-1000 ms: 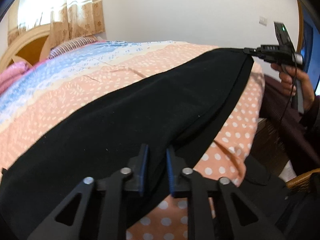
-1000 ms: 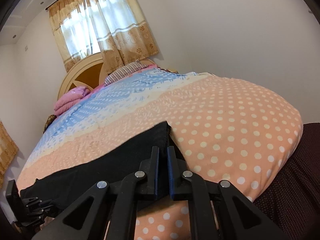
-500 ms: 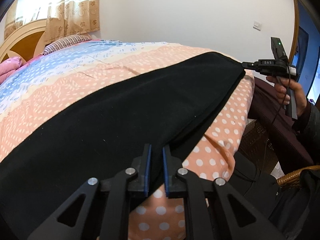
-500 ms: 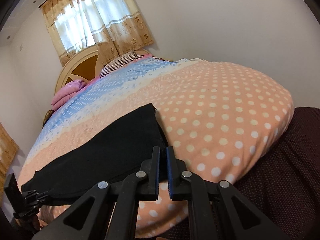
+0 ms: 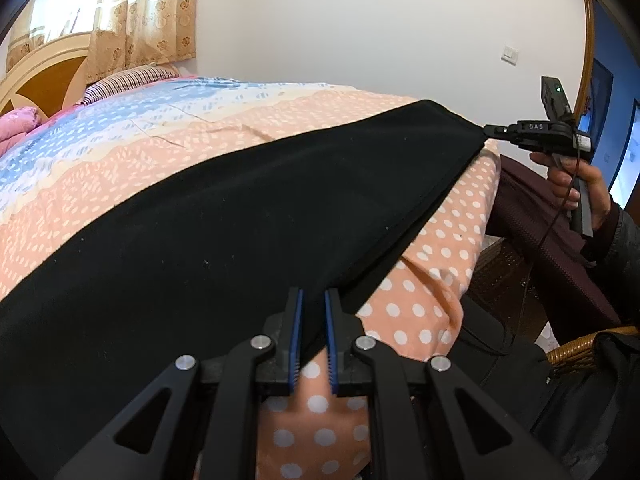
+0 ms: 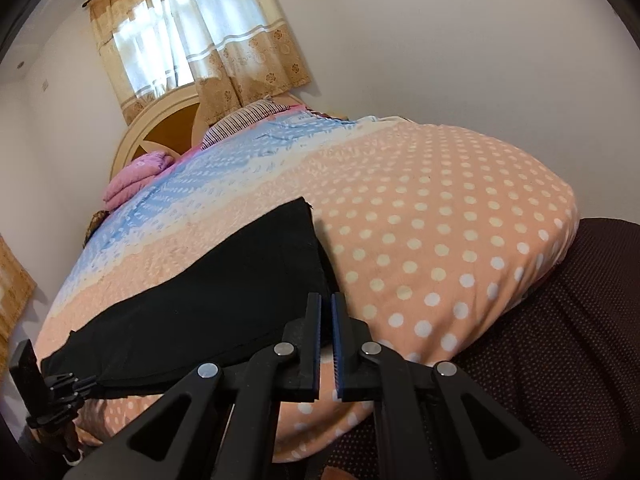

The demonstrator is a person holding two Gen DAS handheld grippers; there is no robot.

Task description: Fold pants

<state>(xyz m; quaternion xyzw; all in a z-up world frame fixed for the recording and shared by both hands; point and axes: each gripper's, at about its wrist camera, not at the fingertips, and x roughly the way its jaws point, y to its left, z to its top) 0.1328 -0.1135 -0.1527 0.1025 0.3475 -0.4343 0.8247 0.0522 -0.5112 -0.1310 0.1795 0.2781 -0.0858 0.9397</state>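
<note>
Black pants [image 5: 224, 232] lie stretched flat across the near end of the bed. My left gripper [image 5: 312, 300] is shut on the pants' near edge at one corner. My right gripper [image 6: 326, 300] is shut on the pants [image 6: 224, 280] at the other near corner. In the left wrist view the right gripper [image 5: 490, 130] shows at the far right, pinching the fabric, with the hand behind it. In the right wrist view the left gripper [image 6: 90, 382] shows at the lower left on the pants' end.
The bed [image 6: 440, 220] has a peach polka-dot and blue cover, with a striped pillow [image 6: 244, 116] and a pink folded blanket [image 6: 136, 176] by the headboard. A dark maroon cloth [image 6: 560, 320] lies past the bed's end. A wicker chair [image 5: 580, 344] stands at the right.
Both grippers have pulled the pants back toward the bed's near edge and drawn them taut. The pants now lie flatter and farther down the bed.
</note>
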